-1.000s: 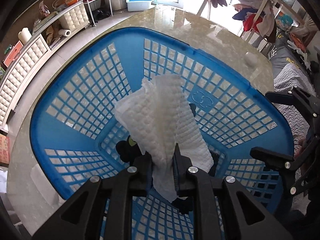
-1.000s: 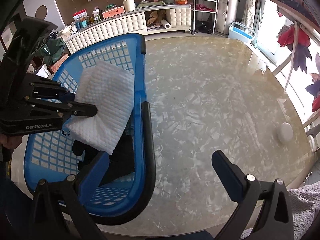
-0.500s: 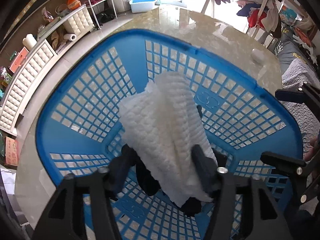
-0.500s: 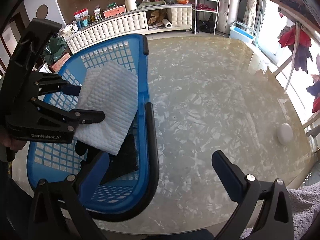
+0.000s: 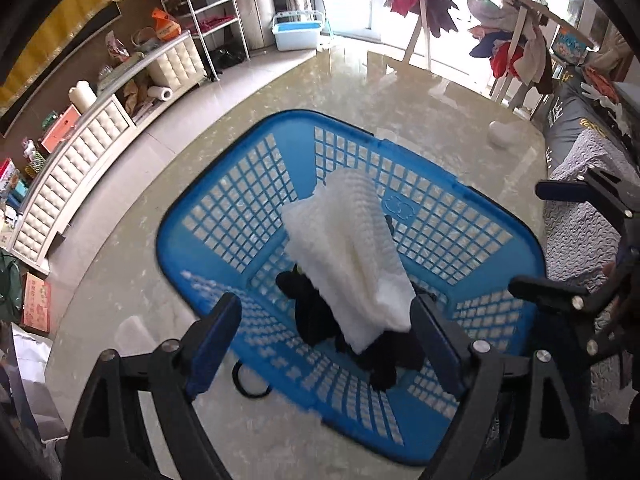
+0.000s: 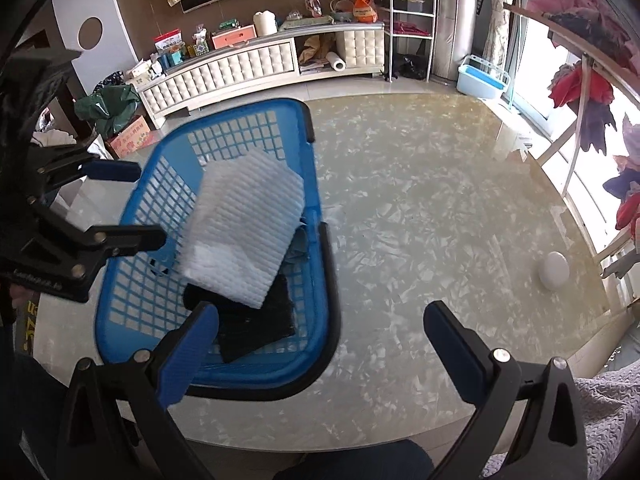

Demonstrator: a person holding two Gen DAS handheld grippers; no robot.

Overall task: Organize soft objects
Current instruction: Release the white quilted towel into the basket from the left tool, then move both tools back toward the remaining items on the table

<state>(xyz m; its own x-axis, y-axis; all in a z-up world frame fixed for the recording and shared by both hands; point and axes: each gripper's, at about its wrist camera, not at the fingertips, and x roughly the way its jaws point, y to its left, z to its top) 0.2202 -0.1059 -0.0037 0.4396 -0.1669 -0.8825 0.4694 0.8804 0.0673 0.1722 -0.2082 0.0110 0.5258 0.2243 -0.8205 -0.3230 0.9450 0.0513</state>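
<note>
left claw (image 5: 328,328): your jaws are wide and opening, nothing pinched; the cloth sits below them, untouched, no pad on it. You point steeply down into the basket.
right claw (image 6: 320,340): your jaws stand wide apart, empty. The left finger (image 6: 188,356) hangs over the basket's near rim, the right finger over bare desk.
cloth (image 5: 352,256): white, waffle-textured, folded; lies loose in the basket on top of the black item, tilted up against the far wall.
black item (image 5: 320,316): dark soft fabric on the basket floor, mostly under the cloth; you can't tell what kind.
basket (image 5: 208,232): blue plastic with lattice walls, black handle on its rim; stands on the desk toward your left edge, near side close to you.
hair tie (image 5: 250,380): black loop on the desk just beside the basket's near-left wall.
desk (image 6: 420,220): round, glossy marble-look top, bare right of the basket.
white puck (image 6: 554,270): small round thing near the desk's right edge, well apart from the basket.
</note>
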